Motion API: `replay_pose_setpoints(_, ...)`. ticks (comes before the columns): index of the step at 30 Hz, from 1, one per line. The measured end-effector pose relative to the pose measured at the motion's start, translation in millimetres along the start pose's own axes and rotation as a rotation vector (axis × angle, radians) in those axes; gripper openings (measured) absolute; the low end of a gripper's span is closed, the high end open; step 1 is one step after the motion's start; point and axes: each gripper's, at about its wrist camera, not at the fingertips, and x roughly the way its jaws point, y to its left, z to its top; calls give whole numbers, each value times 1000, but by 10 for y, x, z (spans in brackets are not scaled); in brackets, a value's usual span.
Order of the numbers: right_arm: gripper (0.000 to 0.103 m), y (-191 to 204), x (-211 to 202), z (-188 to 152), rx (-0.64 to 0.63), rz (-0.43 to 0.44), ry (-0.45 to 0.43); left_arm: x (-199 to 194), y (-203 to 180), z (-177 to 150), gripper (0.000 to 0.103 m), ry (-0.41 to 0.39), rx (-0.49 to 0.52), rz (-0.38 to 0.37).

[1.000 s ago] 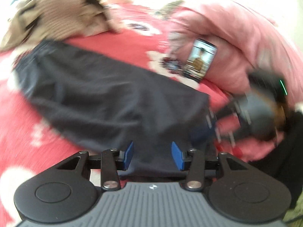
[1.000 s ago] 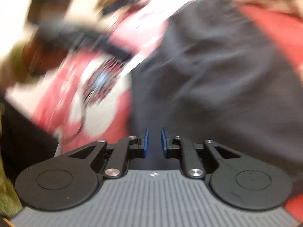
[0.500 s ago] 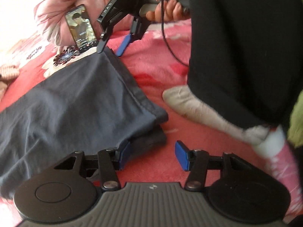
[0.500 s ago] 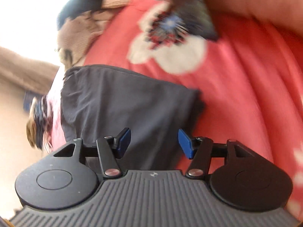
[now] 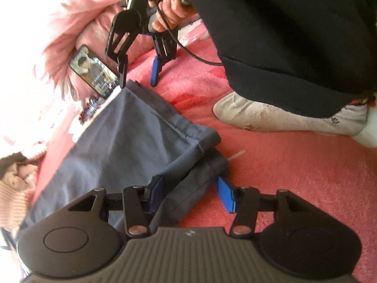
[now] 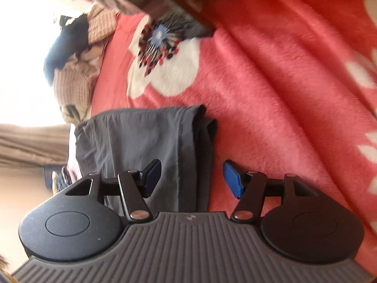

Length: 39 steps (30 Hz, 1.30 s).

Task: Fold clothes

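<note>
Both tools gape: left tool (image 5: 190,194) and right tool (image 6: 192,180) each straddle a hem corner of the grey garment (image 5: 132,139) ahead on the bed (image 5: 294,165); next I pinch, then fold

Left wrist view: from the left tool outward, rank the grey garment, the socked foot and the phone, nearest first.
1. Grey garment: its folded corner lies between the open fingers of the left tool.
2. Socked foot: farther out, up and to the right on the red blanket.
3. Phone: farthest, upper left, propped against the pink bedding beside the right tool.
</note>
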Motion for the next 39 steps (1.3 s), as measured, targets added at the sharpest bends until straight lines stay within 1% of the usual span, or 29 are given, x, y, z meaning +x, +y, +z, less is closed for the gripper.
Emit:
replay_pose_setpoints(3, 58, 7, 6, 15, -2, -10, -15, -29, -12, -3, 53, -7, 2, 24)
replay_pose_setpoints(6, 60, 12, 79, 54, -1, 1, -6, -32, -34, 9, 54, -15, 23, 33)
replay_pose_setpoints(11, 63, 33, 190, 118, 18, 31, -2, 36, -46, 8, 56, -29, 45, 27)
replay_pose_setpoints(14, 63, 42, 180, 109, 12, 41, -5, 72, -68, 2, 57, -43, 86, 36)
replay_pose_setpoints(19, 63, 55, 182, 108, 10, 51, -14, 150, -69, 25, 60, -72, 138, 29)
replay_pose_setpoints(22, 63, 76, 204, 122, 5, 57, -20, 212, -59, 43, 60, -81, 144, 9)
replay_pose_setpoints(23, 62, 91, 217, 125, -2, 61, -22, 227, -55, 44, 60, -83, 140, 2)
replay_pose_setpoints(24, 61, 107, 229, 126, -9, 59, -25, 242, -50, 45, 57, -84, 137, -5)
replay_pose_setpoints(25, 59, 122, 240, 126, -18, 56, -27, 247, -36, 47, 54, -86, 127, -15)
replay_pose_setpoints(27, 50, 145, 257, 128, -31, 47, -34, 250, 1, 52, 33, -79, 84, -42)
replay_pose_setpoints(28, 38, 148, 265, 130, -35, 44, -35, 253, 18, 53, 26, -76, 61, -47)
replay_pose_setpoints(29, 30, 147, 273, 133, -36, 43, -35, 258, 35, 54, 16, -72, 38, -49)
replay_pose_setpoints(30, 26, 146, 281, 133, -38, 43, -35, 256, 59, 51, 11, -71, 20, -47)
replay_pose_setpoints(31, 18, 144, 288, 132, -39, 43, -36, 252, 84, 47, 9, -71, 4, -44)
replay_pose_setpoints(32, 13, 144, 291, 128, -40, 44, -38, 248, 109, 44, 6, -71, -13, -40)
replay_pose_setpoints(34, 8, 156, 286, 115, -47, 52, -46, 240, 159, 36, 5, -71, -45, -34)
replay_pose_setpoints(39, 5, 285, 218, 86, -77, 95, -66, 130, 374, 24, 4, -90, -153, 37)
